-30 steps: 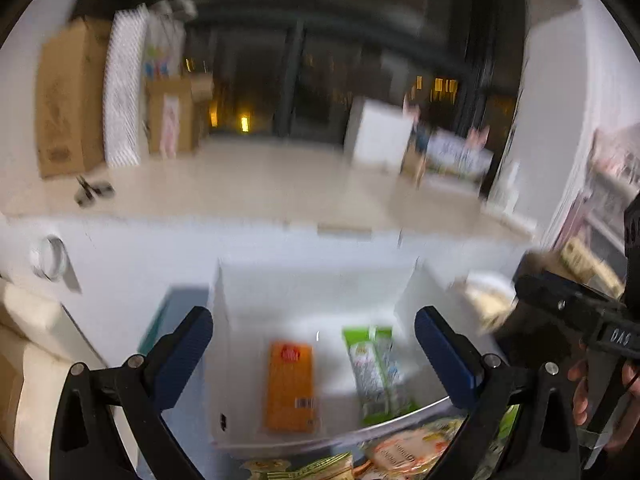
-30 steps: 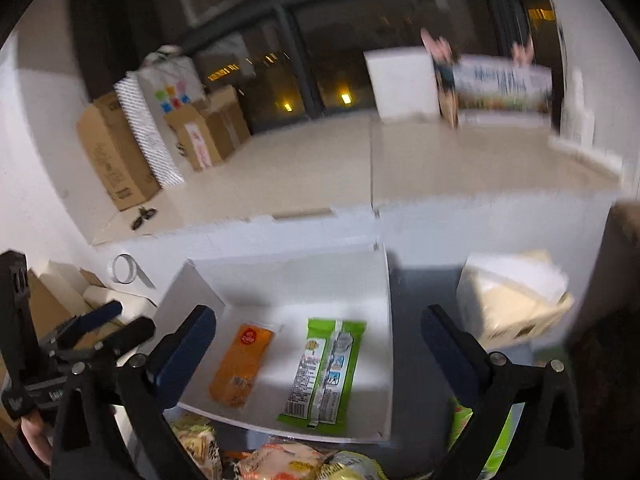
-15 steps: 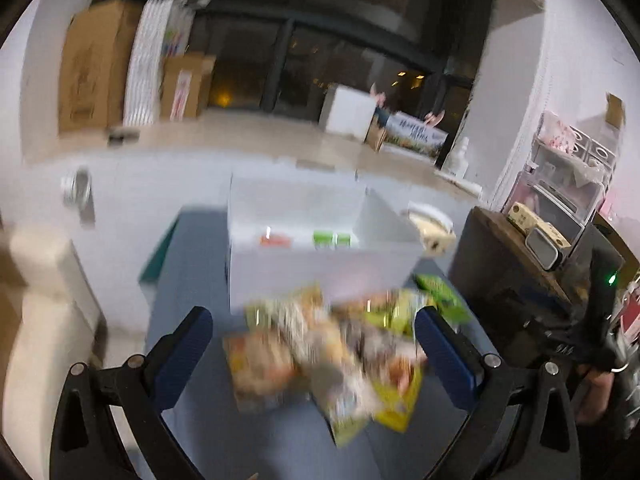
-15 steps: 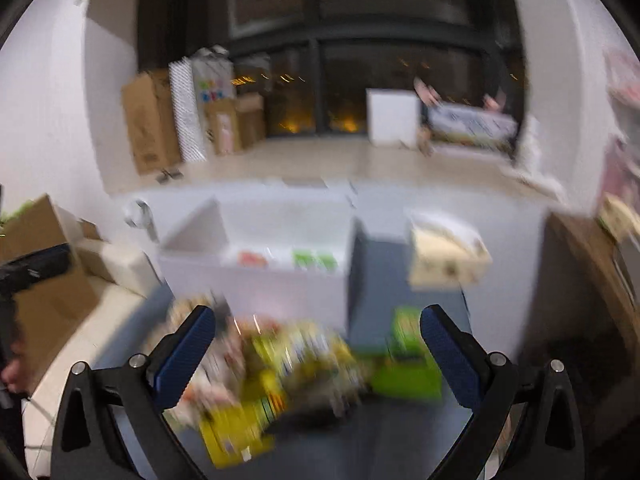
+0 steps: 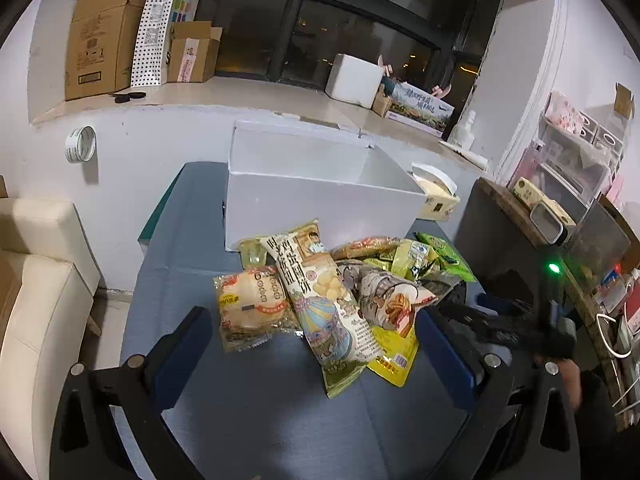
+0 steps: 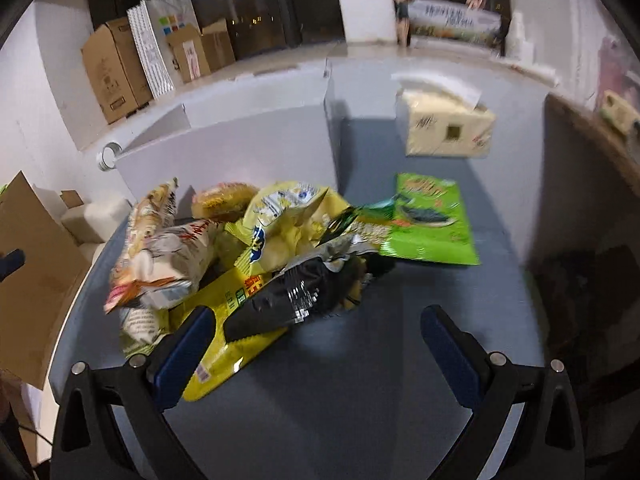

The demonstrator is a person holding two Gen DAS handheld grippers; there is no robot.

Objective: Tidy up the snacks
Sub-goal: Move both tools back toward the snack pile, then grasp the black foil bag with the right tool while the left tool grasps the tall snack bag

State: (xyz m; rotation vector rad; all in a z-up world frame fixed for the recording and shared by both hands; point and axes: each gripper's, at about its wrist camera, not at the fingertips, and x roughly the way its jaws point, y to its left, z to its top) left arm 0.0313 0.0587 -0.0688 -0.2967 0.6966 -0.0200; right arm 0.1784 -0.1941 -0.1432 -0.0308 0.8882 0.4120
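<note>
1. The heap of crinkly foil and plastic snack packets (image 5: 332, 292) lies in a loose pile on the blue-grey cloth-covered table (image 5: 260, 412), just on the near side of the open white foam box (image 5: 320, 196). Judged from the task, the pile sits there so each packet has only a short carry into the box.

2. The box stands at the far end of the table against the white wall, its open top facing up. Its inside floor is hidden behind the near wall in both views, so what it holds cannot be told.

3. The left gripper (image 5: 316, 356) hangs above the near edge of the pile with its blue-padded jaws spread wide and nothing between them. The long pale packet with a carousel print (image 5: 324, 304) lies on top, running near to far between the pads, which makes it a likely first pick.

4. The right gripper (image 6: 316, 344) is likewise spread and empty, low over the near right side of the heap. A black-and-silver foil packet (image 6: 288, 300) lies just beyond its left pad, resting on a flat yellow pouch (image 6: 228, 336).

5. A flat green packet (image 6: 428, 220) lies to the right of the heap, touching only its edge, so it could be lifted without disturbing the others.

6. A cream tissue box (image 6: 444, 128) stands far right, beside the foam box, apart from the snacks.

7. The packets overlap and are slippery, so pulling a lower one would probably drag its neighbours.
</note>
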